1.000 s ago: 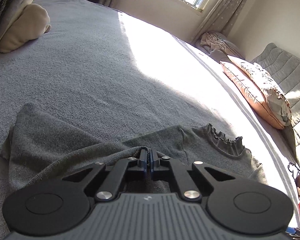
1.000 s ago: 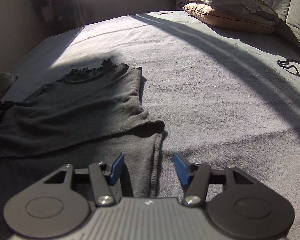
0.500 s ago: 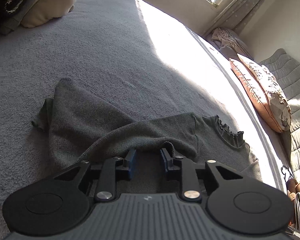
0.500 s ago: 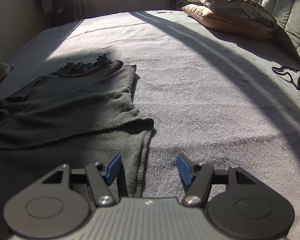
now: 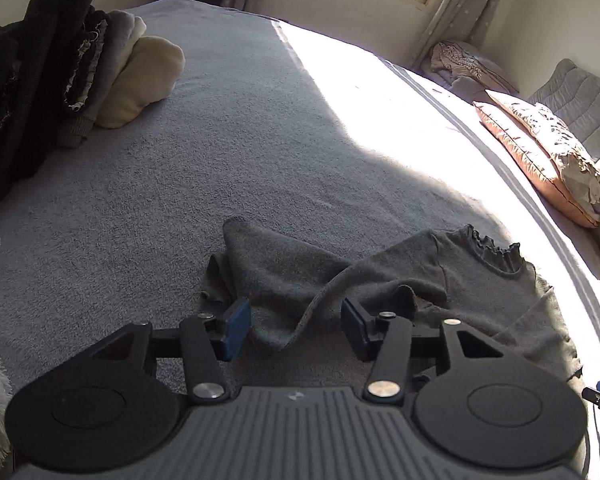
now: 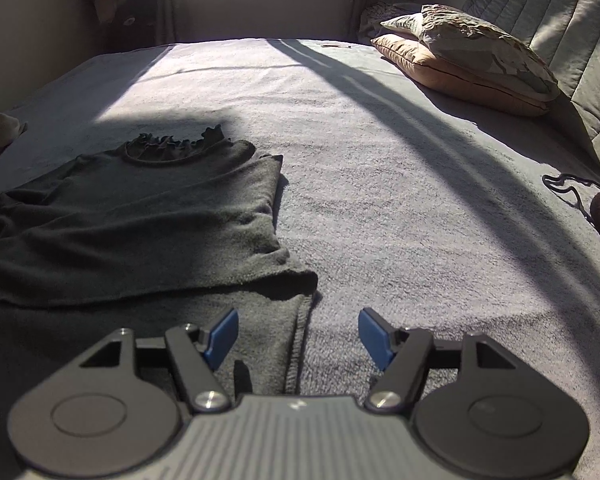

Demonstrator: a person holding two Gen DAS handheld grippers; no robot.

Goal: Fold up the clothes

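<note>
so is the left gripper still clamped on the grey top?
Apart. In the left wrist view the left gripper has its jaws spread wide, and the grey top lies slack between them with a gap to each pad.

Our left gripper [image 5: 296, 330] has opened its jaws and released the grey top [image 5: 400, 280], which now lies folded on the bed.

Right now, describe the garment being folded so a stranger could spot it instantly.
On the wide grey blanket-covered bed, look near the front edge, away from the stacked clothes pile. The dark grey knit top lies flat there, alone in having a frilled, ruffled neckline.
</note>
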